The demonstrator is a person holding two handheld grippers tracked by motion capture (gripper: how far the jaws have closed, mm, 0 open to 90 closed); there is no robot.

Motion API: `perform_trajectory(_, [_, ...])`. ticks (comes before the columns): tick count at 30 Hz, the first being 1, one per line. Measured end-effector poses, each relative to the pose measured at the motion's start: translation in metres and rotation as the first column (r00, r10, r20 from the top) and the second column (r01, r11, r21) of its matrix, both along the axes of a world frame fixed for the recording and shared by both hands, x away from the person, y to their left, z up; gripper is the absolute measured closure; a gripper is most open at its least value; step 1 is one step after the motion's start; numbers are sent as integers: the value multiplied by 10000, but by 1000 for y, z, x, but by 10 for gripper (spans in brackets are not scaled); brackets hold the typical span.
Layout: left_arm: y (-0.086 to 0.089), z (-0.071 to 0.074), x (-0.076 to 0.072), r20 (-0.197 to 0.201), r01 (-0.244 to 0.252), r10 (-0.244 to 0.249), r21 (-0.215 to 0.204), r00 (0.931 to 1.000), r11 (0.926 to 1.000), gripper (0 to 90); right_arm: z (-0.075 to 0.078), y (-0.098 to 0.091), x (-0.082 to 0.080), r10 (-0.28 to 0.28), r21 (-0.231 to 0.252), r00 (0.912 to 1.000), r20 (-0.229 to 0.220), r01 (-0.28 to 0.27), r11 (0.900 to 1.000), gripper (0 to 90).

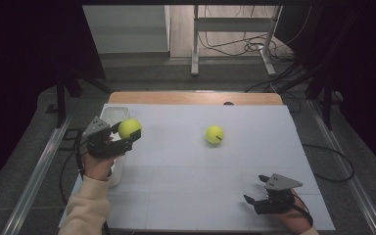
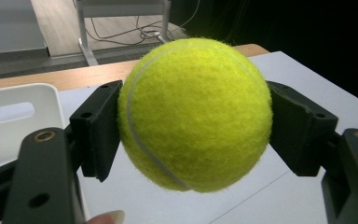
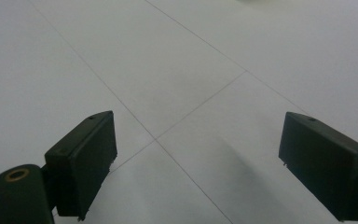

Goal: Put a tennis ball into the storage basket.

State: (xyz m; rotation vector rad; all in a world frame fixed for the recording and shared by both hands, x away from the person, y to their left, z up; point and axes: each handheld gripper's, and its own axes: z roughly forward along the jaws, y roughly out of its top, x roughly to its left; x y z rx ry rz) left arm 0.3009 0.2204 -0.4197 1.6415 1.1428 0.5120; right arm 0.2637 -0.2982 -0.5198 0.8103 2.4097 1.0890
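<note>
A yellow-green tennis ball [image 1: 129,128] [image 2: 193,114] is clamped between the two black jaws of my left gripper [image 1: 127,131] [image 2: 193,130], held above the table's left side beside a white bin [image 1: 108,117] [image 2: 14,116]. A second tennis ball [image 1: 215,134] lies loose on the white table sheet [image 1: 186,166] near the middle. My right gripper [image 1: 257,188] [image 3: 198,163] rests low at the front right with its jaws wide apart and only bare sheet between them.
The white bin stands along the table's left edge, its handle slot showing in the left gripper view. A wooden table edge [image 1: 196,98] runs along the back. Beyond it are a metal stand [image 1: 235,39] and cables on the floor.
</note>
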Motion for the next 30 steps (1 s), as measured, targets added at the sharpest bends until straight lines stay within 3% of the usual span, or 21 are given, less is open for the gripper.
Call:
perform_trajectory(19, [16,1,0,-15,-605,605,67,9982,9981,257,2,-1,0,-55,-17,9999,144,55,10000,117])
perform_trajectory(23, [22,3,1,6,-808,808,115,9967,9967,257,2,0,-1,-49,165,9999,124,47,9999,117])
perform_trajectory(30, [35,3,10,-226,-1200,1201,57,9925,9928,257,3,0,-1,-59,140,9998,188,56,9999,117])
